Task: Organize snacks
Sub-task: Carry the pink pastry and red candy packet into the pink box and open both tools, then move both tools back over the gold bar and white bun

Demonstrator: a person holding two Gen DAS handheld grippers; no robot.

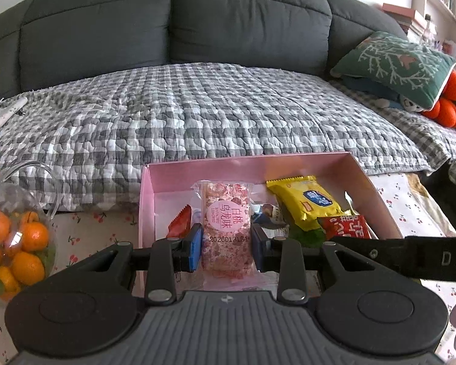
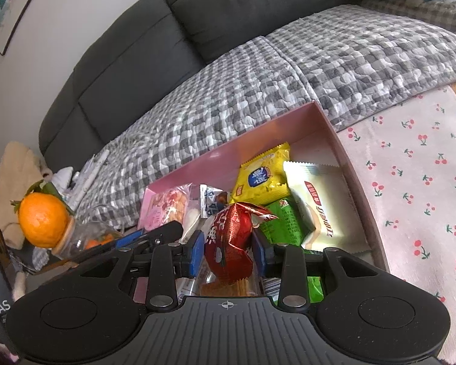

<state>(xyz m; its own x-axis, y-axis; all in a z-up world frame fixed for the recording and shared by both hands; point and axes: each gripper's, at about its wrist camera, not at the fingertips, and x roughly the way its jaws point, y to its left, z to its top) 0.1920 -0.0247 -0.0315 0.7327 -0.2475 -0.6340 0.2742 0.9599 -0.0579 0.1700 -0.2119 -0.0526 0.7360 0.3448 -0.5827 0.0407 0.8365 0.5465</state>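
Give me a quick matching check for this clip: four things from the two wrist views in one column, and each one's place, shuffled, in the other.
Things:
1. pink snack
2. red snack
3. yellow snack
4. jar of oranges

Places:
A. outside the pink box, on the cherry-print cloth
B. lying in the box, no tongs on it
C. between the left tongs
D. between the right tongs

Pairs: 1-C, 2-D, 3-B, 4-A
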